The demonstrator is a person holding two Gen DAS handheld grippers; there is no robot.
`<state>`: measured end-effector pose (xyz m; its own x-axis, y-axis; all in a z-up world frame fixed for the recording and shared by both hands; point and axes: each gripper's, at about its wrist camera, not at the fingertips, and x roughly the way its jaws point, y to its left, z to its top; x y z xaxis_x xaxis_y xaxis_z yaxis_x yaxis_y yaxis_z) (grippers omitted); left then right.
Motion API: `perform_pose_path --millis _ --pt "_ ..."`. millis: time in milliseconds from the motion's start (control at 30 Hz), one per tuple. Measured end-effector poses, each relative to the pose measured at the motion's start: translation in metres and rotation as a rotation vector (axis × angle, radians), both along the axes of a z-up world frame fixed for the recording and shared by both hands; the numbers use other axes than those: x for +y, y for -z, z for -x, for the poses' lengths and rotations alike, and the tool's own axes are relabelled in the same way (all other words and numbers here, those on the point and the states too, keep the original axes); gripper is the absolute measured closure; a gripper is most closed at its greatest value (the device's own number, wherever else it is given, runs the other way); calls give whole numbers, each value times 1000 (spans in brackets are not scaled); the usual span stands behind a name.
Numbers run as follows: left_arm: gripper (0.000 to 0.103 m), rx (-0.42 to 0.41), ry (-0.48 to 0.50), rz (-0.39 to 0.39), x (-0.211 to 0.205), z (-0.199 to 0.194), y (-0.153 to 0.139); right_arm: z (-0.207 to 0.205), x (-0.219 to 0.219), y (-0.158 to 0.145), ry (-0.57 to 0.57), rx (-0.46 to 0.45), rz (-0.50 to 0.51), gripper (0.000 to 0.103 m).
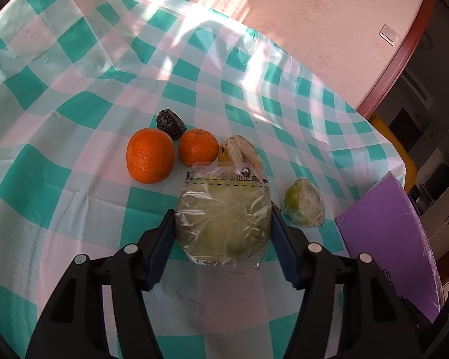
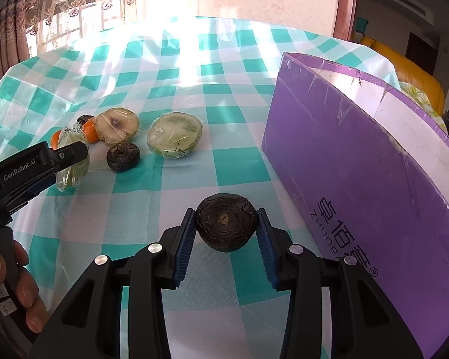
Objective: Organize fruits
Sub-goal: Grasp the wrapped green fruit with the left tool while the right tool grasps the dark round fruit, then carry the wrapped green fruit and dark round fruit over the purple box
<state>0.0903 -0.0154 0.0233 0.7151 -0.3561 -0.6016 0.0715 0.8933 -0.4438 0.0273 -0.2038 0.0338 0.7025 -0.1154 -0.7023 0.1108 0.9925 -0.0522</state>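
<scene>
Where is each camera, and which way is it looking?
Left wrist: it sits on the left hand-held gripper, looking forward along its fingers at a plastic-wrapped green fruit they clamp, with oranges beyond.
Right wrist: it sits on the right hand-held gripper, looking along its fingers at a dark wrinkled fruit they hold; the person's hand shows.
Shared: the checked tablecloth and purple box.

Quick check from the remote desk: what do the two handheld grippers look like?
Both the left gripper and right gripper have glossy black plastic linkages, round silver pivot pins and ribbed blue finger pads. White "GenRobot.AI" lettering marks the left one's side. No cables or sleeves show.
</scene>
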Motion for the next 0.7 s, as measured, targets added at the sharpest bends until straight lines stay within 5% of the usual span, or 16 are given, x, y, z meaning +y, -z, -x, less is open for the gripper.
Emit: perform_pose_path --millis 700 --pt "41 -52 41 -54 -17 29 -19 29 -5 -19 -42 -67 -47 63"
